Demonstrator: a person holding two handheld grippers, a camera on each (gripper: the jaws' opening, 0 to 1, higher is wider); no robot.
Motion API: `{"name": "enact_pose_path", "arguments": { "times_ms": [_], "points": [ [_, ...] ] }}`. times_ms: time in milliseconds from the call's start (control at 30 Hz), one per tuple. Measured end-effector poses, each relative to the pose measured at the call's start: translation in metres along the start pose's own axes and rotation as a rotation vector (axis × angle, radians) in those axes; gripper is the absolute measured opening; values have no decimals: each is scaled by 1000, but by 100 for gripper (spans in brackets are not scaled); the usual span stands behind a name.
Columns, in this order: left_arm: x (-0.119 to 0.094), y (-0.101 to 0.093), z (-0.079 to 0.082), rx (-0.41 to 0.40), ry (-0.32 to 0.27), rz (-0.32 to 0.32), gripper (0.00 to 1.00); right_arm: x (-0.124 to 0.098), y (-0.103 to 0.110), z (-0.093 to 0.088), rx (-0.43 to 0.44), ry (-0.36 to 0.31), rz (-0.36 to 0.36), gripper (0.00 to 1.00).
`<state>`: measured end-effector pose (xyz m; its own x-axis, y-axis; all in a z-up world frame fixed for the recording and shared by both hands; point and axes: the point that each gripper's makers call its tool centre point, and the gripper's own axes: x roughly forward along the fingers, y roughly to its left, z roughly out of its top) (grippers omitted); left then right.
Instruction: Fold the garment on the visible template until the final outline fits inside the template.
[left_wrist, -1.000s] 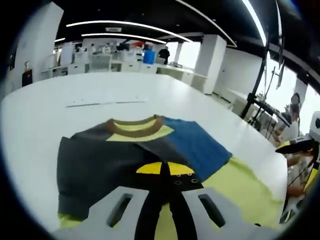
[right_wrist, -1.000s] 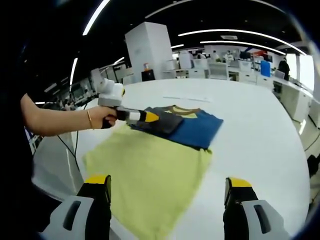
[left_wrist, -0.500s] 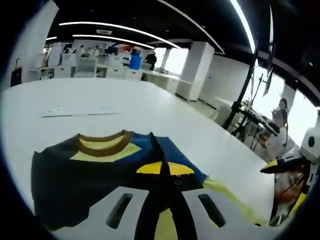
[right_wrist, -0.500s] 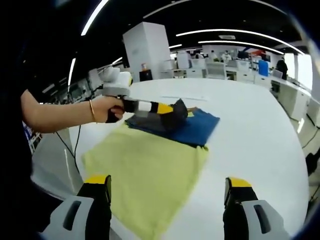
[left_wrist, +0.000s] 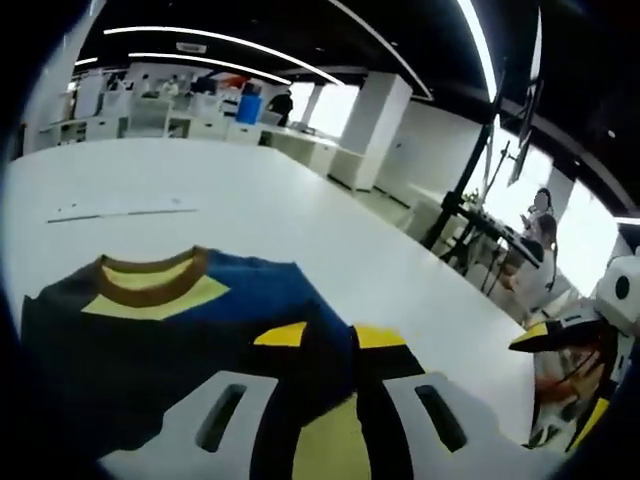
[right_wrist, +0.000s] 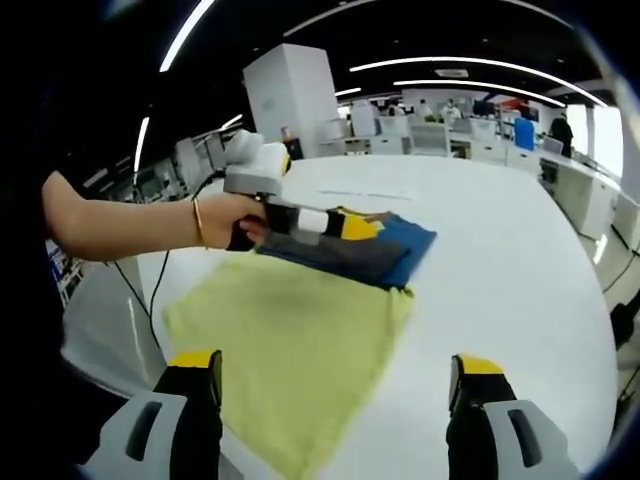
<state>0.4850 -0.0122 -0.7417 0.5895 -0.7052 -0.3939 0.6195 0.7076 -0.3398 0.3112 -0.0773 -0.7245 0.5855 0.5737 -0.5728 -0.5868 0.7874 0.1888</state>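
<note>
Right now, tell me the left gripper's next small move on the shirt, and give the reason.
Probably lower the left gripper and lay the dark flap flat. Its jaws are shut on the shirt, carrying the fold over the blue half, while the right gripper hangs open above the yellow-green template cloth.

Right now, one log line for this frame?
stage: mid-fold | left gripper: shut on dark garment, over its far part | right gripper: open, idle, near side | yellow template: flat on white table
</note>
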Motion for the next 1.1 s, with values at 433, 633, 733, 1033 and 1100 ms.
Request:
{"name": "enact_pose_path", "arguments": {
  "times_ms": [433,633,733,1033,1100],
  "points": [
    [-27,-7,17,72,-64,-61,71,4,16,6,-38,10,81,97],
    [-49,-2,19,123,-71,-60,87,7,23,8,-78,46,124,97],
    [-61,6,15,151,-57,-45,90,10,28,10,-90,60,149,97],
    [-103,20,1,187,-28,-26,99,15,45,5,-196,143,217,97],
    [-113,21,-2,201,-25,-27,99,15,48,4,-215,155,226,97]
  ]
}}
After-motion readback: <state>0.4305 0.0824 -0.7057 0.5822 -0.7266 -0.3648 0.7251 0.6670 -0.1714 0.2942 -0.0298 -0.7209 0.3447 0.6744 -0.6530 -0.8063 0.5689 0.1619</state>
